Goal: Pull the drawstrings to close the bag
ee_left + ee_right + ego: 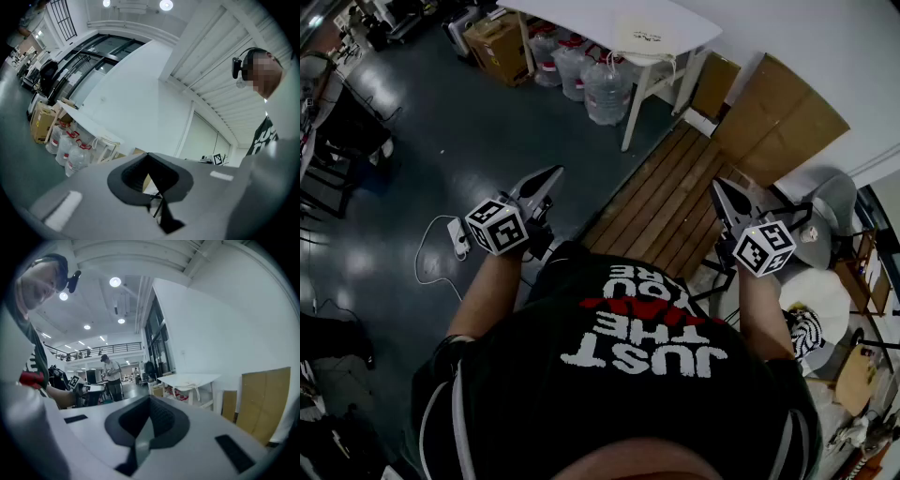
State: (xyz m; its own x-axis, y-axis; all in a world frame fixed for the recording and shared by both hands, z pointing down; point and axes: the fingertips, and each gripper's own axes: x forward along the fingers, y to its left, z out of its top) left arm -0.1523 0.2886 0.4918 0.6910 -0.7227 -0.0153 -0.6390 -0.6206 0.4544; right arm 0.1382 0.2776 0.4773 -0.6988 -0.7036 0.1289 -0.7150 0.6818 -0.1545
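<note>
The person's black printed shirt (647, 366) fills the foreground, well short of the white surface (572, 14). The left claw (553, 173) and the right claw (718, 186) are held in the air on the near side of that surface, each with its jaws pressed together on nothing. The pale drawstring bag (642, 36) lies on the surface, cords hanging over its edge. Water jugs (602, 86) stand beneath the surface.

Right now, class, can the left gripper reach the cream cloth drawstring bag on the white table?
Probably not: the left gripper, jaws shut, hangs well short of the bag; only dark floor lies between.
</note>
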